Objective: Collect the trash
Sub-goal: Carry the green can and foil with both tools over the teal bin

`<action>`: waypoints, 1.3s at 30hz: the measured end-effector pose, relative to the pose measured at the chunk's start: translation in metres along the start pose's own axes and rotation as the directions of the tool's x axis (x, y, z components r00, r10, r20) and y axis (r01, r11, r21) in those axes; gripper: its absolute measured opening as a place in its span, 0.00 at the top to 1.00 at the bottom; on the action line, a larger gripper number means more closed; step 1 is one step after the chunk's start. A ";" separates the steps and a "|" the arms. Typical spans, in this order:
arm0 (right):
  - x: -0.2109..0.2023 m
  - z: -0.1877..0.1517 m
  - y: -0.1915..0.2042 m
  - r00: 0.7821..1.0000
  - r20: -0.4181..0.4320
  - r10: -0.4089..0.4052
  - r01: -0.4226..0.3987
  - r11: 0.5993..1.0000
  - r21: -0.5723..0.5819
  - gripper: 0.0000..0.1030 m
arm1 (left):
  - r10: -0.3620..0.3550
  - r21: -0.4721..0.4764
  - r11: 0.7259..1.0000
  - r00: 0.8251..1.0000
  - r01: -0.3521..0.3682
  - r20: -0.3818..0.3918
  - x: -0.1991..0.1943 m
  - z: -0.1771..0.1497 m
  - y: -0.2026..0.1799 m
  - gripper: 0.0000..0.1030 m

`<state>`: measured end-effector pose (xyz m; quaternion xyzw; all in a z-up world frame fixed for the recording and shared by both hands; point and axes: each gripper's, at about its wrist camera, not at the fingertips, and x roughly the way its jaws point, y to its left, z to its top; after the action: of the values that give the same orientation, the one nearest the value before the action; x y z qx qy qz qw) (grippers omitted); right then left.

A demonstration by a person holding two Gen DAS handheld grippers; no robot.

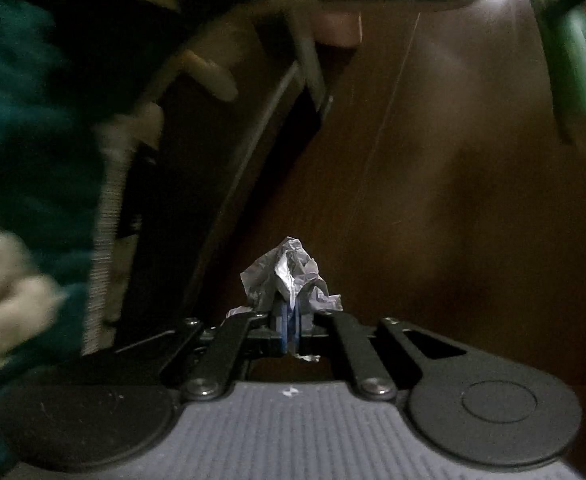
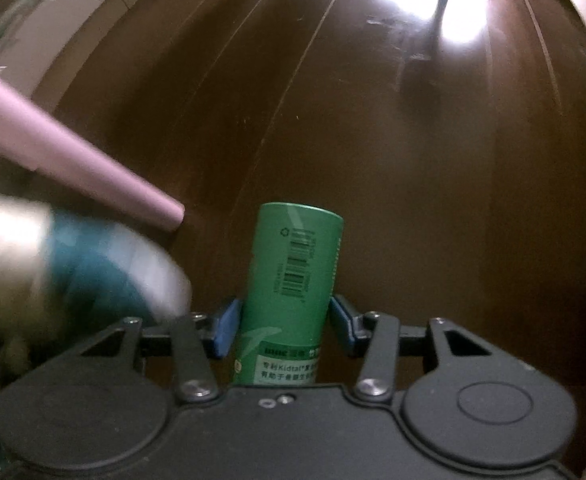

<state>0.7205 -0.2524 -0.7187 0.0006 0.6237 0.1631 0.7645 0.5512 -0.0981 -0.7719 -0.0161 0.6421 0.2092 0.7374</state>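
In the left wrist view my left gripper (image 1: 291, 322) is shut on a crumpled piece of silver foil (image 1: 289, 276), which sticks up past the blue pads above the dark brown wooden floor (image 1: 433, 200). In the right wrist view my right gripper (image 2: 283, 326) is shut on a green cylindrical can (image 2: 293, 280) with a barcode, its blue pads (image 2: 225, 330) pressed on both sides. The same green can shows blurred at the upper right of the left wrist view (image 1: 573, 60).
A pink bar (image 2: 77, 160) slants in from the left over the floor (image 2: 413, 160). A blurred teal and cream sleeve (image 2: 73, 272) is at the left, also in the left wrist view (image 1: 21, 120). A dark framed object (image 1: 221, 200) stands left of the foil.
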 end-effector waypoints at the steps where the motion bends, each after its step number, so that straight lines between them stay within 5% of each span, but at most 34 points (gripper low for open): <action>1: -0.012 -0.002 -0.002 1.000 -0.005 0.004 -0.004 1.000 0.003 0.53 | -0.012 -0.008 1.000 1.000 0.013 0.008 -0.015 -0.001 0.004 0.98; 7: -0.128 -0.038 0.006 0.999 -0.010 0.030 -0.031 0.999 -0.030 0.53 | -0.080 -0.028 0.996 0.995 0.082 0.062 -0.131 0.007 0.030 0.98; 20: -0.349 -0.037 0.105 0.992 -0.050 0.116 -0.126 0.954 -0.272 0.53 | -0.174 -0.112 0.975 0.972 0.193 0.161 -0.380 0.035 0.120 0.98; 28: -0.450 -0.035 0.202 0.976 -0.078 0.205 -0.217 0.862 -0.457 0.53 | -0.161 -0.225 0.951 0.959 0.214 0.232 -0.510 0.022 0.225 0.98; 39: -0.529 -0.047 0.340 0.943 -0.099 0.318 -0.308 0.721 -0.621 0.53 | -0.136 -0.434 0.861 0.941 0.267 0.309 -0.587 -0.021 0.368 0.98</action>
<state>0.5014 -0.0725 -0.1552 -0.1479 0.5187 0.4880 0.6862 0.3586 0.0619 -0.1257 -0.2331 0.4613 0.2795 0.8091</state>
